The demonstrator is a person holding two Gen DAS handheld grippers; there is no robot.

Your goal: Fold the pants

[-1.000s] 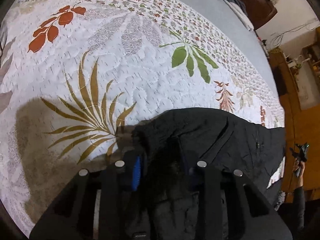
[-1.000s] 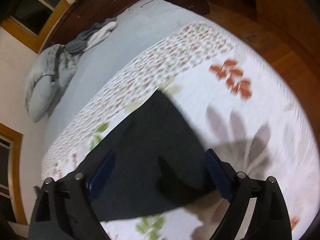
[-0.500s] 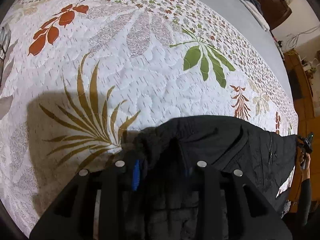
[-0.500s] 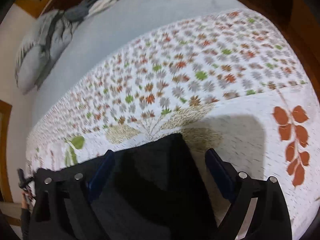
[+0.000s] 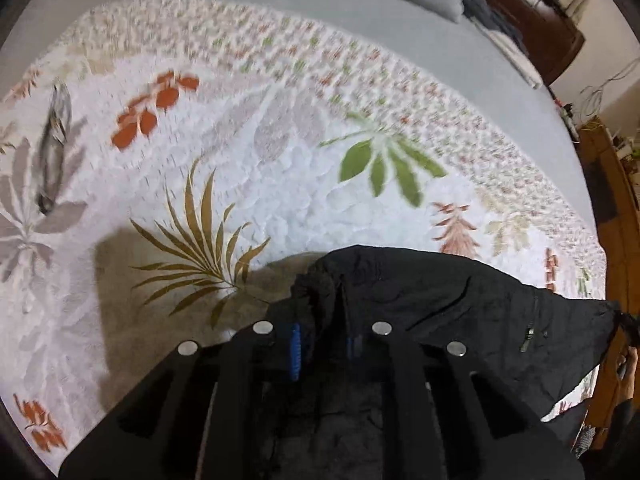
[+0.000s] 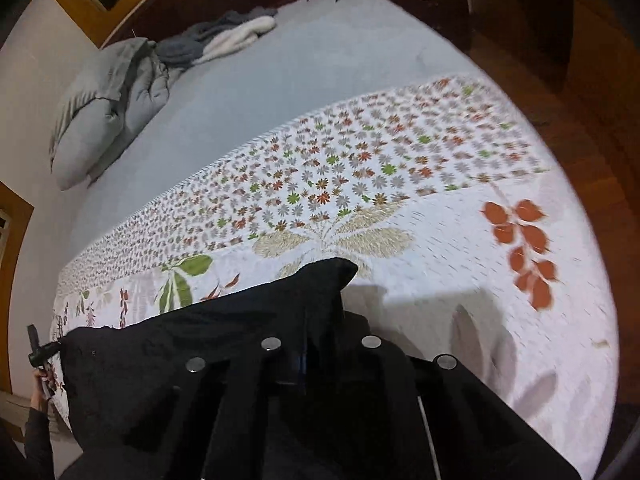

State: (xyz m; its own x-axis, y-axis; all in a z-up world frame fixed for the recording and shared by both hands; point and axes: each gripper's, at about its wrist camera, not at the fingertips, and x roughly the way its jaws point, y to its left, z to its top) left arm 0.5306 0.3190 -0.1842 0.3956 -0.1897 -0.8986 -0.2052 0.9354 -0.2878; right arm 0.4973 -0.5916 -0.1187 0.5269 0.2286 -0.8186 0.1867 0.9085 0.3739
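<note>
Black pants point(image 5: 448, 296) hang stretched between my two grippers above a floral quilt point(image 5: 280, 184). My left gripper point(image 5: 322, 346) is shut on a bunched corner of the pants, dark cloth filling the gap between its blue pads. In the right wrist view my right gripper point(image 6: 322, 354) is shut on the other corner of the pants point(image 6: 224, 332), which sticks up past the fingers. The rest of the fabric drops out of view below.
The quilt point(image 6: 400, 216) covers the near part of a bed with a grey sheet point(image 6: 304, 80). A grey pillow point(image 6: 100, 112) and bunched clothes point(image 6: 224, 38) lie at the head. A wooden floor point(image 6: 560, 80) runs along the bed's side.
My right gripper has closed on the pants corner; it was open before. Both grippers have risen with the pants, so more of the quilt and bed shows.
</note>
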